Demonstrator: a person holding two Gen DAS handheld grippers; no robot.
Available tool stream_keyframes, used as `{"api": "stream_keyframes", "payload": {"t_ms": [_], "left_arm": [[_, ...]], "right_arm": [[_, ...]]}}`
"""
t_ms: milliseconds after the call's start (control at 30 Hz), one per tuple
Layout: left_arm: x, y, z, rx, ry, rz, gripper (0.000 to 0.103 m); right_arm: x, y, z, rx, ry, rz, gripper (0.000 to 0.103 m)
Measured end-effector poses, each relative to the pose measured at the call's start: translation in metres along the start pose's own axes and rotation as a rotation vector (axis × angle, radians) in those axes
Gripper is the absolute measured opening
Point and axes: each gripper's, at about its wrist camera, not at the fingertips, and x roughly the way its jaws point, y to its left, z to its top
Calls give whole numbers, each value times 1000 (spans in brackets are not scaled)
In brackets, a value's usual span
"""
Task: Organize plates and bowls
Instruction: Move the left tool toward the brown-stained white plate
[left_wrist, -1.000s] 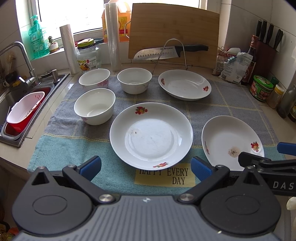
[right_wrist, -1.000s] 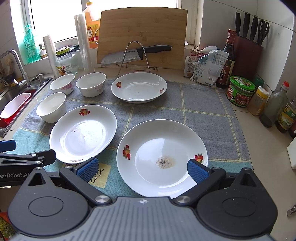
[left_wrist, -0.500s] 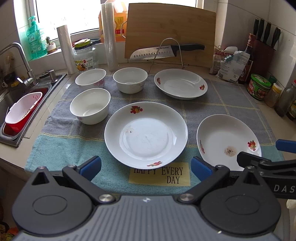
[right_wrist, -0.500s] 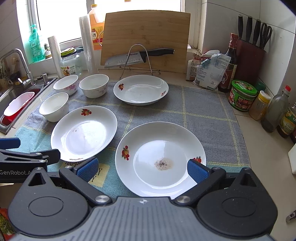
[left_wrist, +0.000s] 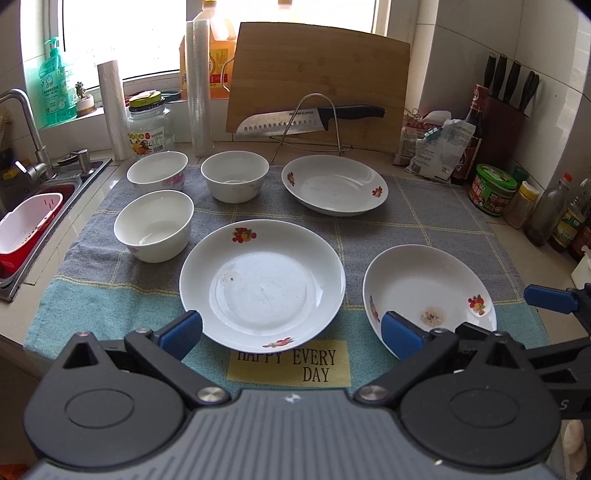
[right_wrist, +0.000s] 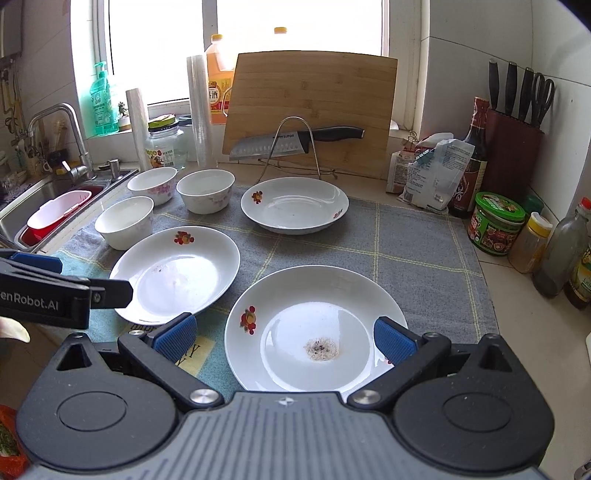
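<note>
Plates: 3 (left_wrist: 262, 284) (left_wrist: 428, 291) (left_wrist: 334, 184). Bowls: 3 (left_wrist: 154, 226) (left_wrist: 157, 171) (left_wrist: 235, 177). Cutting board (left_wrist: 317, 85): 1. Knife (left_wrist: 310, 118) on rack: 1. Grippers: 2 (left_wrist: 291, 332) (right_wrist: 284, 334).

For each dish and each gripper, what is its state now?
left gripper: open, holds nothing
right gripper: open, holds nothing
speckled plate: upright, dirty spot in middle
middle plate: upright, faint marks
far plate: upright, unstacked
three bowls: upright, unstacked

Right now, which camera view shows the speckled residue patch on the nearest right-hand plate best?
The right wrist view: the plate lies centred and whole between the open right tool, the residue patch unobstructed. In the left wrist view, the same plate sits off to the right, near rim partly hidden by a pad, with the patch smaller.
</note>
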Motion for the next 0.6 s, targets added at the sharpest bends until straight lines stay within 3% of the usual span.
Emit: {"api": "stream_keyframes", "payload": {"t_ms": [233, 400, 600], "left_arm": [[8, -3, -3, 2, 2, -18, 102], [12, -2, -5, -10, 23, -71, 102], [12, -15, -4, 37, 31, -56, 102]], "right_arm": [[6, -19, -28, -27, 31, 8, 103], [14, -30, -48, -48, 79, -13, 103], [28, -41, -60, -43, 106, 15, 103]]}}
